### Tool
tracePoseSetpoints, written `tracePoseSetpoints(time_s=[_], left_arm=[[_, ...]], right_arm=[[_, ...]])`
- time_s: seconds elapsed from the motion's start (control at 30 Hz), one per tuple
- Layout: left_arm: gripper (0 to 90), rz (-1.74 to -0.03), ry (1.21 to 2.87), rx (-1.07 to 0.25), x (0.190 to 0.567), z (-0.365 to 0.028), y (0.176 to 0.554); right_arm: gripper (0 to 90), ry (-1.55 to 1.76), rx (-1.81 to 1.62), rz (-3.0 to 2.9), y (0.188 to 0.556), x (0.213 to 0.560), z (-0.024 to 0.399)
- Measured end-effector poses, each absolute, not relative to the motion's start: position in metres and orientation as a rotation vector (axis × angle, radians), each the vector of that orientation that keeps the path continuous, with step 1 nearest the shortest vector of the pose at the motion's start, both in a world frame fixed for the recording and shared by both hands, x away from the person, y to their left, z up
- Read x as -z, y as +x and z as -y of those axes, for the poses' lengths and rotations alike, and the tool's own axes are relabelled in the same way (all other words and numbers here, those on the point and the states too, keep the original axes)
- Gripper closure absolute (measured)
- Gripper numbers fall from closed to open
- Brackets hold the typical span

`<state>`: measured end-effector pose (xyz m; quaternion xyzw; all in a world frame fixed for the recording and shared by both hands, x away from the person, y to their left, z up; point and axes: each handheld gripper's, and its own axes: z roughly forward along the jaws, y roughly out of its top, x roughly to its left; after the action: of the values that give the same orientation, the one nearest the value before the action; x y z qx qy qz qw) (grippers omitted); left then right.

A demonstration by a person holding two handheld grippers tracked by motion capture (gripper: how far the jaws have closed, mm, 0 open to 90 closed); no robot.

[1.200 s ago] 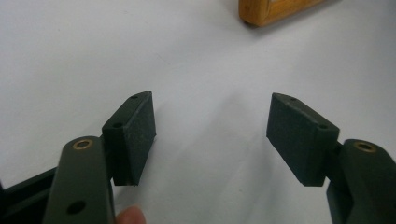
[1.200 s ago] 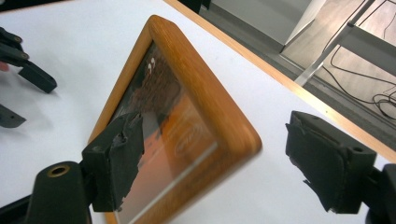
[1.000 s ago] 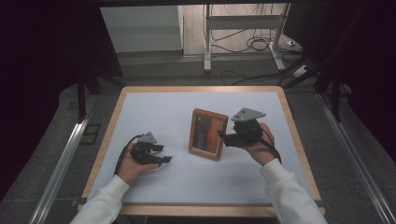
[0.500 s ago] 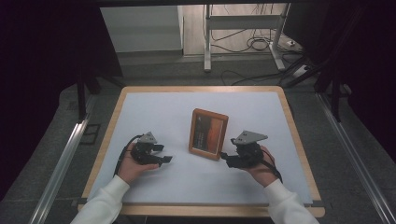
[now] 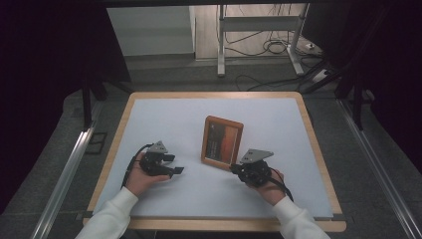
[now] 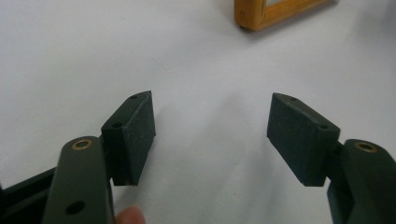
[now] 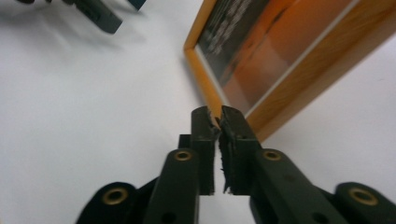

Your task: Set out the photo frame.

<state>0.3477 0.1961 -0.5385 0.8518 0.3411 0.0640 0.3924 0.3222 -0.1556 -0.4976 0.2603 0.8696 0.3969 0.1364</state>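
Now the right gripper [image 5: 238,169] is seen with jaws just closed on nothing, beside the photo frame [image 5: 222,141]'s near right corner; left gripper [image 5: 171,165], jaws wide, is held farther left of it on the bench [image 5: 164,119].

On the counter [image 5: 164,112], the picture frame [image 5: 222,141] lies between the hand-held grippers, just beside the right hand-held gripper [image 5: 234,168], well apart from the left hand-held gripper [image 5: 174,164].

The picture in the wooden frame [image 7: 261,51] carries several rows of pale lettering on its dark upper part, seen in the right gripper view, but they are too blurred to read. In the high view the same frame [image 5: 222,141] shows only faint light lines. No other writing, label, number or brand can be read.
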Motion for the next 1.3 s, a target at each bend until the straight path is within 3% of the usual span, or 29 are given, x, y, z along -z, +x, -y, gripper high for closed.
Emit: tracePoseSetpoints(time_s=[0.63, 1.3], left_arm=[[32.1, -0.862, 2.166, -0.158, 0.539, -0.195, 0.348], [32.0, -0.858, 2.170, -0.154, 0.540, -0.195, 0.348]], right_arm=[[89.5, 0.740, -1.094, -2.597, 0.331, 0.520, 0.132], [89.7, 0.768, -1.065, -2.551, 0.339, 0.525, 0.142]])
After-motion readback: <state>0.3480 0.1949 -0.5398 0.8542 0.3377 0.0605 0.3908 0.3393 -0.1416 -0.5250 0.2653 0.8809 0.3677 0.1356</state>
